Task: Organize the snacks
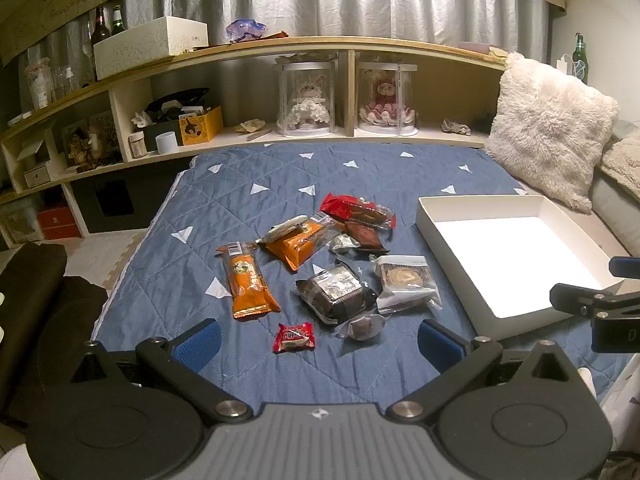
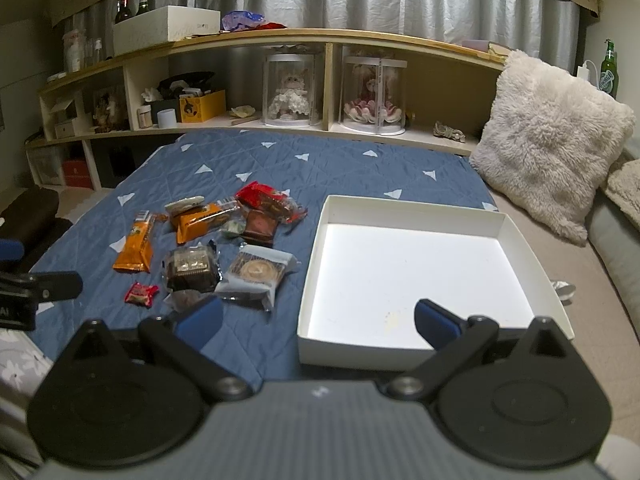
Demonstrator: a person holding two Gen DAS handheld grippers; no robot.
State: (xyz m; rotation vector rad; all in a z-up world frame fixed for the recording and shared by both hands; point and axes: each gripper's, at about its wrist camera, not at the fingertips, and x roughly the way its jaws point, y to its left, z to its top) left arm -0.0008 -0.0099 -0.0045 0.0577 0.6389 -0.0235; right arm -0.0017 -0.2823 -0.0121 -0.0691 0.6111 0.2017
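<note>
Hovering over the blue quilt (image 1: 248, 184), I hold my left gripper (image 1: 318, 342) spread wide with nothing between its blue pads; my right gripper (image 2: 318, 320) is spread just as wide and equally bare.

Progress: nothing is sorted yet, by my judgement. The white tray (image 2: 404, 210) ahead of my right jaws holds no snack at all, its near wall lying between my right pads. Every snack lies loose on the quilt, ahead of my left jaws and off to the left of my right ones. The whole job remains: each packet has to be picked up and laid in the tray.

Count of snacks, as far as I can tell them apart:
- two orange bars: the long one (image 1: 250, 282) ahead and left of my left jaws, the second (image 1: 298, 246) beyond it, with a pale wrapper on its far end;
- one small red candy (image 1: 294, 337), nearest, just ahead between my left pads;
- one dark cake in clear wrap (image 1: 334, 292);
- one round cookie in a clear bag (image 1: 404, 280);
- one small dark sweet in clear wrap (image 1: 362, 326);
- one red packet (image 1: 352, 208), farthest;
- one brown square packet (image 1: 362, 234) and one small silver-wrapped piece (image 1: 344, 243) beside it.

That makes nine or so; overlaps leave the total uncertain.
</note>
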